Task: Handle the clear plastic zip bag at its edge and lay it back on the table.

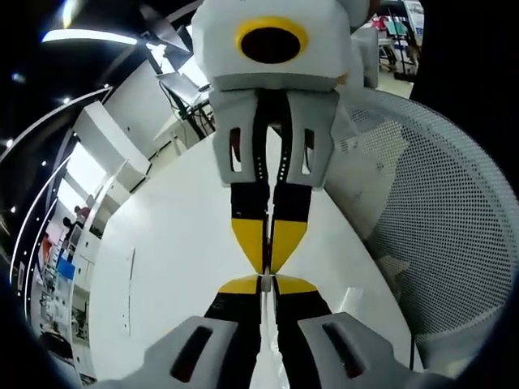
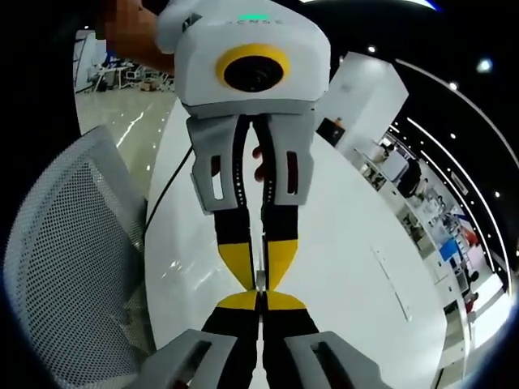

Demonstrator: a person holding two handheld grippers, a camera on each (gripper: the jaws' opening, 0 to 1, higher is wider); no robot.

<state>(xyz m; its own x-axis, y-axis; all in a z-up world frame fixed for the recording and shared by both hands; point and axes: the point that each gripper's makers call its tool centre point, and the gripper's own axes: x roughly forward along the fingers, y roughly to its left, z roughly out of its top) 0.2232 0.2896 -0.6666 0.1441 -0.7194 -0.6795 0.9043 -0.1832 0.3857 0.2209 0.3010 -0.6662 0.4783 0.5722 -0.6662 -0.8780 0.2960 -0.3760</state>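
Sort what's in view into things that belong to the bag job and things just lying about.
Job: left gripper and right gripper, tip to tip, both shut on the clear zip bag, a thin edge-on sliver; white table, where the bag goes back.
Lying about: mesh chair; black cable on the table.

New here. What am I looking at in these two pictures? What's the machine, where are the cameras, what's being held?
There is no robot: a person holds one two-jaw gripper in each hand. Each picture comes from a fisheye camera on one gripper, looking along its jaws. In the left gripper view, the left gripper rises from the bottom. In the right gripper view, the right gripper does. Each view shows the other gripper facing it, yellow tips nearly touching. Below is a white table, with a white mesh chair beside it. Both pairs of jaws are closed to a slit. A pale sliver there may be the clear bag edge-on, but I can't confirm that.
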